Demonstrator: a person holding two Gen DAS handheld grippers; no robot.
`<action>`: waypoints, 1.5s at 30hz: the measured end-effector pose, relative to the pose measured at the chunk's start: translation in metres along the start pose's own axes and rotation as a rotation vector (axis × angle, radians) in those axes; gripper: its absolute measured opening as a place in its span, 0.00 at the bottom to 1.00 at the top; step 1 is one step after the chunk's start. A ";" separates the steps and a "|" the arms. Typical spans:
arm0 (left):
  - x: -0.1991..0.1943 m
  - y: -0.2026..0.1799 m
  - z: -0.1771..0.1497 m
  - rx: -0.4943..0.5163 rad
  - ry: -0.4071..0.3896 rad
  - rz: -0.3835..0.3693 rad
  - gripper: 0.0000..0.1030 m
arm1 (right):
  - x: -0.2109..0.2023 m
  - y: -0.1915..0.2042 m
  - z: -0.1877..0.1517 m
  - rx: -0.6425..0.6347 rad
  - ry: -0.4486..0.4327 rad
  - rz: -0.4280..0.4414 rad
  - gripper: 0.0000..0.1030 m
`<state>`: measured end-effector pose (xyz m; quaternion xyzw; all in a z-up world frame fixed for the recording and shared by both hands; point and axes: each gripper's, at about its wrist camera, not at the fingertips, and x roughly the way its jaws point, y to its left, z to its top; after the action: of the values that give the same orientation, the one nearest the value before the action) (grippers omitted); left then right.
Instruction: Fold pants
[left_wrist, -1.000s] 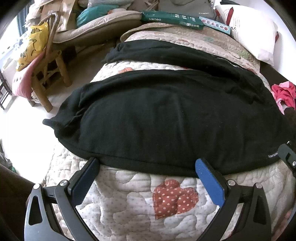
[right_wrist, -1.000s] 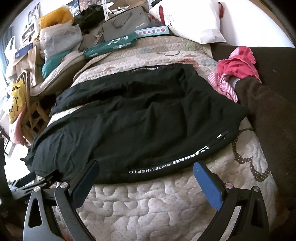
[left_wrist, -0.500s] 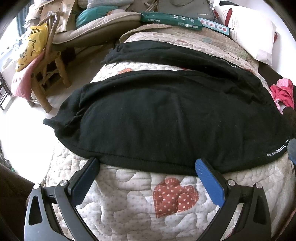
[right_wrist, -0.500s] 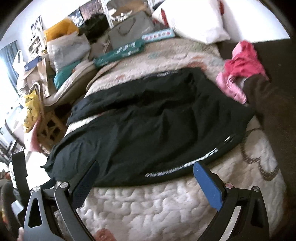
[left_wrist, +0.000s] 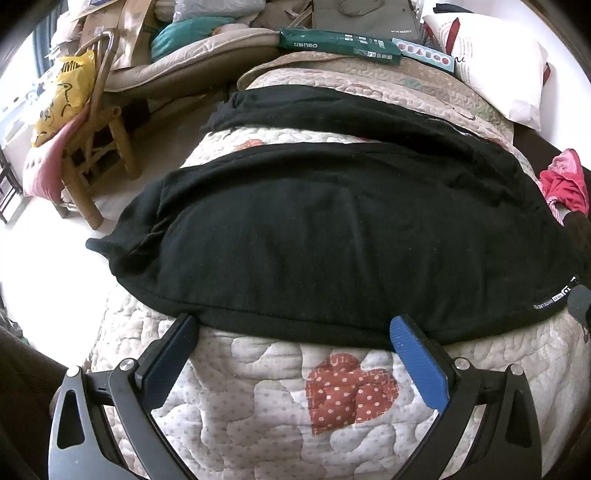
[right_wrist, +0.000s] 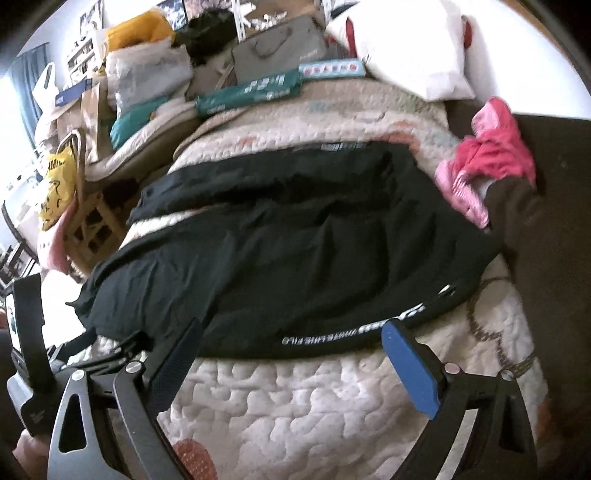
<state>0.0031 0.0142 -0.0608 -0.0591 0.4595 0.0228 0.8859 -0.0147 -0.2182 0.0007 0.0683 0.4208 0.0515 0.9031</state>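
Black pants (left_wrist: 351, 236): spread across the quilt (left_wrist: 258, 406), long axis running left to right; hems hang off the bed's left edge, waistband with white lettering (right_wrist: 325, 338) at the right.
Left gripper (left_wrist: 295, 332): fingers wide apart, empty, tips at the near hem of the front leg, just touching or just short of it.
Right gripper (right_wrist: 295, 336): fingers also spread, holding nothing, straddling the lettered waistband edge.
Turning relation: cloth lies straight ahead of both; the left sits nearer the leg, the right nearer the waist.
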 end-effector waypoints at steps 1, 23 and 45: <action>0.000 0.000 0.000 0.001 0.001 0.000 1.00 | 0.002 -0.001 -0.001 0.006 0.009 0.003 0.95; 0.002 -0.001 0.002 -0.005 0.022 0.020 1.00 | -0.005 -0.032 -0.004 0.231 -0.079 0.057 0.95; -0.016 -0.002 0.008 -0.026 0.008 0.019 1.00 | 0.008 -0.019 -0.003 0.155 -0.001 0.071 0.95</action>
<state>0.0003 0.0137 -0.0434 -0.0662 0.4632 0.0370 0.8830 -0.0110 -0.2354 -0.0102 0.1528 0.4205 0.0510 0.8929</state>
